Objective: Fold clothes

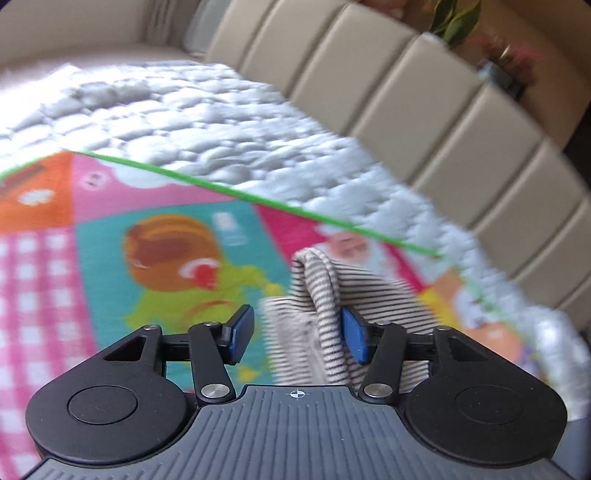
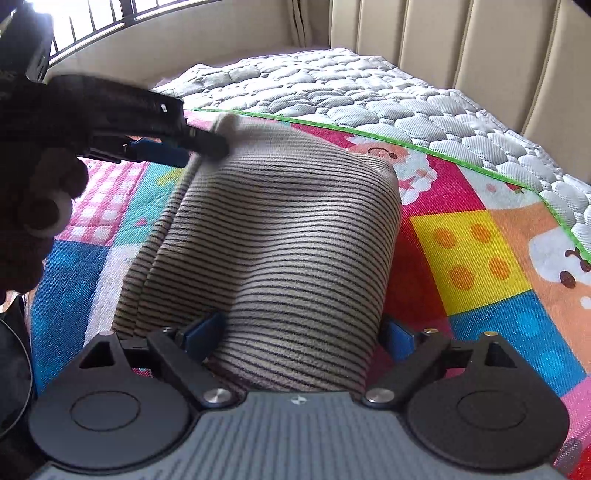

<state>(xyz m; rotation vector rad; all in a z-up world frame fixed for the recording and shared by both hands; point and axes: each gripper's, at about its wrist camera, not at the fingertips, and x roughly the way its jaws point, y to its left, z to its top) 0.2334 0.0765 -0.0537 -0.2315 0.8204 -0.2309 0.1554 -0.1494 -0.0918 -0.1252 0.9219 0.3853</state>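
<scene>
A beige garment with thin dark stripes (image 2: 288,236) lies bunched in a hump on a colourful play mat (image 2: 472,251). Its near end runs between the wide-set fingers of my right gripper (image 2: 301,336), which is open; a thin gap shows at the right pad. My left gripper (image 2: 199,147) reaches in from the upper left to the garment's far corner, which stands raised there. In the left wrist view a fold of the striped garment (image 1: 321,295) rests against the right pad of the left gripper (image 1: 298,332). The left pad (image 1: 242,332) stands clear of the cloth.
The play mat (image 1: 166,258) covers a white quilted mattress pad (image 2: 332,85) with a green trim line. A beige padded headboard (image 2: 480,37) rises behind. A barred window (image 2: 92,18) is at upper left, a plant (image 1: 458,18) beyond the headboard. A dark-gloved hand (image 2: 33,206) holds the left gripper.
</scene>
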